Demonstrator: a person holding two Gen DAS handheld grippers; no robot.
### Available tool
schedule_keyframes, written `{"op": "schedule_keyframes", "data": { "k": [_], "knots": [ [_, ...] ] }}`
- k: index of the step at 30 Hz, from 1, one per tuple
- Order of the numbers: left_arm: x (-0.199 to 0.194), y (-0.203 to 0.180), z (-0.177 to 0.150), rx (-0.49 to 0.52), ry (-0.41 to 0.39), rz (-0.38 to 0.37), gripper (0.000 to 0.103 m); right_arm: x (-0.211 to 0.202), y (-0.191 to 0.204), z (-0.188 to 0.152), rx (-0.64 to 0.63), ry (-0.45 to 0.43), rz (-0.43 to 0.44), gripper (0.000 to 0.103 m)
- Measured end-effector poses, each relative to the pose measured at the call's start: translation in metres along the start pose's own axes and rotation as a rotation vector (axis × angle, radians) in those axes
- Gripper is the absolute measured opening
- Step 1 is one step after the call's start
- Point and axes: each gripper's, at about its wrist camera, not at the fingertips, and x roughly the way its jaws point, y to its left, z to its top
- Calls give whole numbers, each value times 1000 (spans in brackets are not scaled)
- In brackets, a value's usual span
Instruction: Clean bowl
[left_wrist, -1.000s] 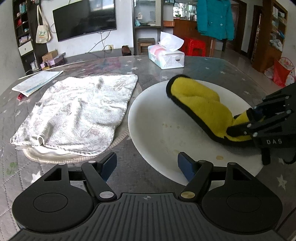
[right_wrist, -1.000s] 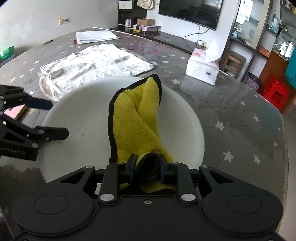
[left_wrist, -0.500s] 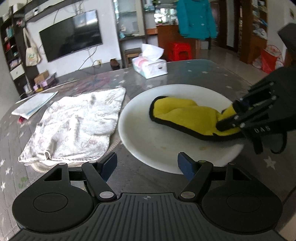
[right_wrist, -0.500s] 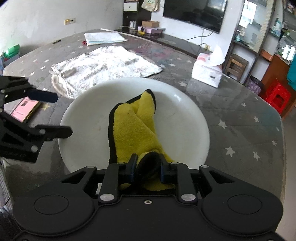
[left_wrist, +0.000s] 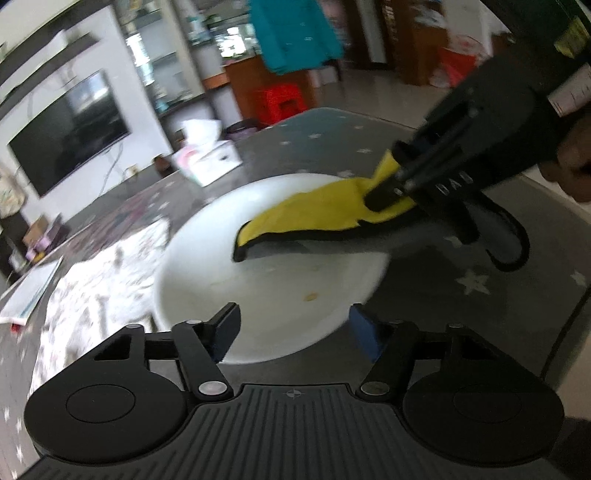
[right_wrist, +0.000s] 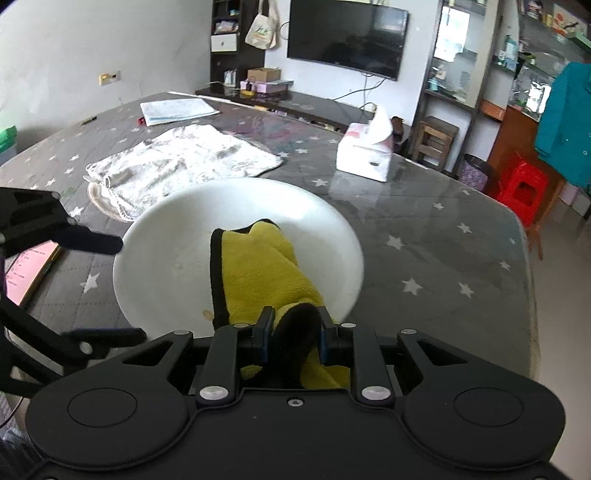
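We were working in a living room, with a flat-screen television (right_wrist: 347, 37) on the far wall and a teal coat (right_wrist: 565, 122) hanging at the right, over a dark glass-topped table (right_wrist: 436, 221) printed with small white stars. Going left to right in the right wrist view, a pink-screened phone (right_wrist: 31, 267) lay at the table's left edge, and just above and below it reached the two black fingers of our left gripper (right_wrist: 118, 288), set either side of the near-left rim of the bowl; its jaws were closing, with the rim between them, and we could not tell whether the pads touched it yet. Further back lay a stack of papers (right_wrist: 177, 109) and a mottled white towel (right_wrist: 184, 162) spread flat, its near corner just beside the bowl. The white bowl (right_wrist: 177, 229), wide and shallow, sat on the table in the middle of the view, with a small brownish spot on its near inner surface. Our right gripper (right_wrist: 293, 332) was clamped tight on a bunched end of the yellow black-edged cloth (right_wrist: 258, 273), whose free end lay inside the bowl. Beyond, to the right, stood a tissue box (right_wrist: 364, 158) and, off the table, a red plastic stool (right_wrist: 522, 188).
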Motion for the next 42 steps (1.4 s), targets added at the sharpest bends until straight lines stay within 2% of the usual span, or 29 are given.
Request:
{"op": "schedule_keyframes", "data": {
  "k": [4, 7, 9, 15, 24, 30, 42],
  "knots": [
    [7, -17, 2, 109, 6, -15, 56, -11, -8, -8, 31, -16, -17, 25],
    [17, -29, 2, 185, 21, -12, 45, -19, -15, -14, 53, -29, -35, 25],
    [22, -32, 2, 209, 33, -11, 36, -25, -20, -19, 68, -35, -46, 25],
    [37, -36, 6, 245, 47, -7, 22, -36, -39, -40, 138, -25, -96, 25],
    [53, -48, 4, 310, 47, 40, 19, -39, -53, -72, 219, 34, -146, 25],
    [62, -50, 10, 302, 51, 29, 17, -30, -53, -88, 246, 73, -136, 25],
    [63, -55, 8, 330, 80, 41, 17, -25, -51, -101, 249, 79, -140, 25]
  ]
}}
